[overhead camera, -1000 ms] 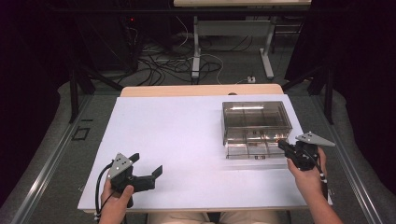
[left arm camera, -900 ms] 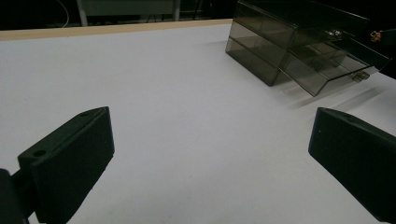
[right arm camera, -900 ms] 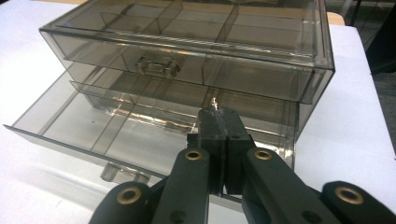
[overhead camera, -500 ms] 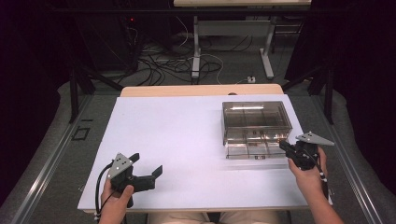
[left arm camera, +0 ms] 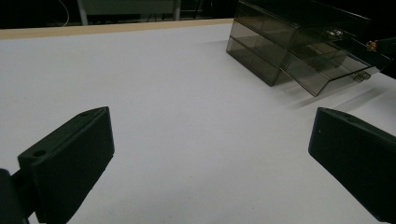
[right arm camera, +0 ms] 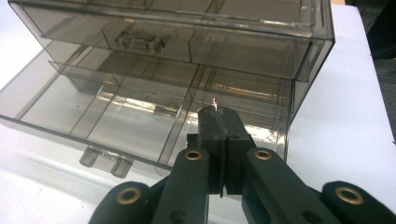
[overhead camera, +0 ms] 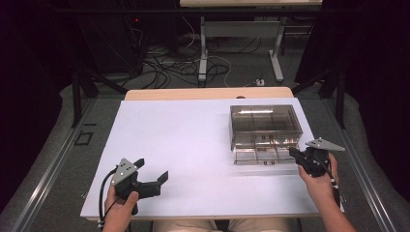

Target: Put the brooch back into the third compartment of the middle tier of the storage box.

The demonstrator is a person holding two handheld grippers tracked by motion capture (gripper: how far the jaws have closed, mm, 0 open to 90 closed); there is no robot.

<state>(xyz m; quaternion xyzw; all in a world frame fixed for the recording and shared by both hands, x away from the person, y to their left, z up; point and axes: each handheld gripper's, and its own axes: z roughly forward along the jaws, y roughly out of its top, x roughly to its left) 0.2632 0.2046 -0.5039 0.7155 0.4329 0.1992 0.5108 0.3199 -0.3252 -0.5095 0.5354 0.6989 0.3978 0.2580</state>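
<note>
A drawer cabinet [overhead camera: 265, 126] stands on the desk [overhead camera: 183, 140] toward its right edge, about midway between front and back. Its lowest drawer [overhead camera: 258, 155] juts out toward the front edge. The right gripper [overhead camera: 296, 155] sits at that drawer's right front corner, with what may be a small metal piece [right arm camera: 215, 101] at its tips over the drawer's right-hand compartment. The left gripper [overhead camera: 153, 173] rests near the front-left corner, well apart from the cabinet.

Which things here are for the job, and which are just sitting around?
For the job:
- right gripper, shut on a tiny metal piece
- smoky clear drawer box
- its bottom drawer, pulled open

Just around:
- left gripper, open over the white table
- cables on the floor
- desk legs behind
</note>
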